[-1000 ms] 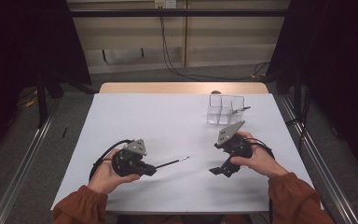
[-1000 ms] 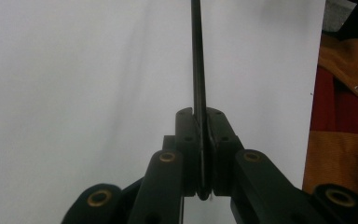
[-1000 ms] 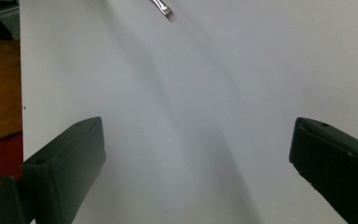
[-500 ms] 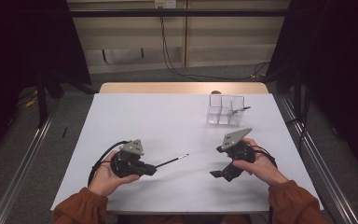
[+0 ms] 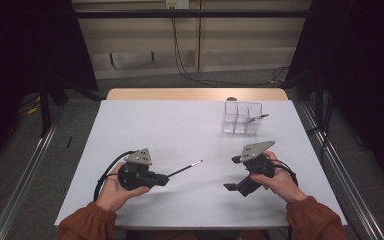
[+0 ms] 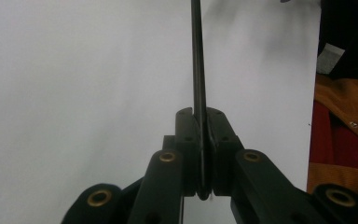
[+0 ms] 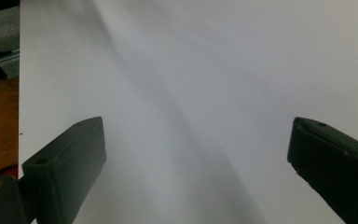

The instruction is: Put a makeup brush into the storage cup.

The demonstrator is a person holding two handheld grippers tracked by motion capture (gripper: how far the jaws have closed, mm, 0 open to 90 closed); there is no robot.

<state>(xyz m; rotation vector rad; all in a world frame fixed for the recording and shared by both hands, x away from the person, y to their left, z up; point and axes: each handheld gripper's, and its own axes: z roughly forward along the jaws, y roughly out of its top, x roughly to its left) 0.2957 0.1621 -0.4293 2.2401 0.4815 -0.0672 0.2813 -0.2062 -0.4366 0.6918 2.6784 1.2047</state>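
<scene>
My left gripper [image 5: 164, 179] sits near the table's front left, shut on a thin black rod [image 5: 184, 170] with a pale tip that points right and away. In the left gripper view the rod [image 6: 197, 65] runs straight up from between the closed jaws of that gripper [image 6: 204, 122]. At the front right my right gripper [image 5: 234, 173] is open, its jaws wide apart and pointing left, with nothing between them. The right gripper view has both fingers [image 7: 70, 163] spread over bare white table [image 7: 191, 93].
A clear plastic divided box [image 5: 242, 118] stands at the back right of the white table [image 5: 165, 125], with another thin dark rod [image 5: 256, 118] resting in it. Metal rails [image 5: 340, 165] run along both sides of the table on the floor.
The right hand has drawn its gripper back toward the front edge and tilted it. The left gripper with the rod has stayed almost still.
</scene>
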